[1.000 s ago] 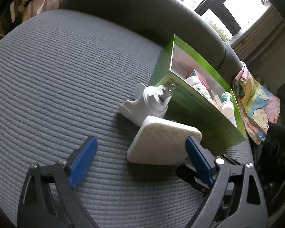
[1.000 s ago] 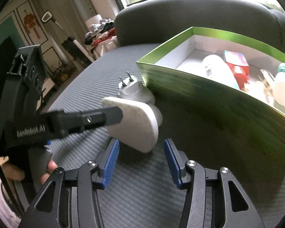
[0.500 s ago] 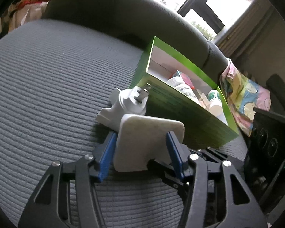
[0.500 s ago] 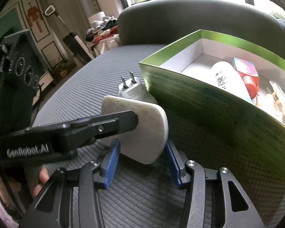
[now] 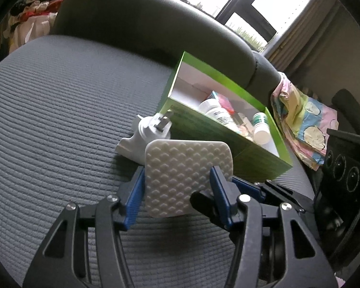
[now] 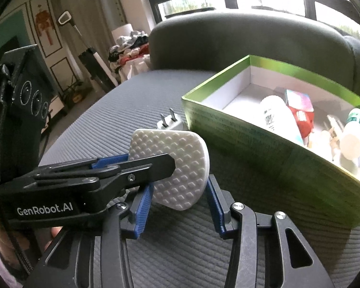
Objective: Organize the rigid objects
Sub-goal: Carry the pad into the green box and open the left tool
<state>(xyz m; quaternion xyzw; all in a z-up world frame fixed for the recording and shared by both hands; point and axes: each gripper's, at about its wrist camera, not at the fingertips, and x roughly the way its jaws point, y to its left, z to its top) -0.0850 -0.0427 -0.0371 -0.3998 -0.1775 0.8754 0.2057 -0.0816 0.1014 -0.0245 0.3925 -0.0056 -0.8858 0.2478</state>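
Observation:
My left gripper [image 5: 177,192] is shut on a white textured square pad [image 5: 187,175] and holds it above the grey sofa seat [image 5: 60,120]. The pad [image 6: 175,168] also shows in the right wrist view, tilted, between the left gripper's fingers [image 6: 122,168]. My right gripper [image 6: 177,206] is open, its blue pads on either side of the white pad's lower edge, apart from it. A white plug adapter [image 5: 148,136] lies on the seat behind the pad, against the green box [image 5: 228,139].
The open green box [image 6: 264,148] holds bottles [image 6: 276,117], a red packet [image 6: 302,117] and other small items. A grey backrest [image 5: 156,24] runs behind. A patterned cloth [image 5: 304,124] lies right of the box.
My left gripper closed on the white pad and lifted it off the seat. The right gripper stayed open and came up close under the pad.

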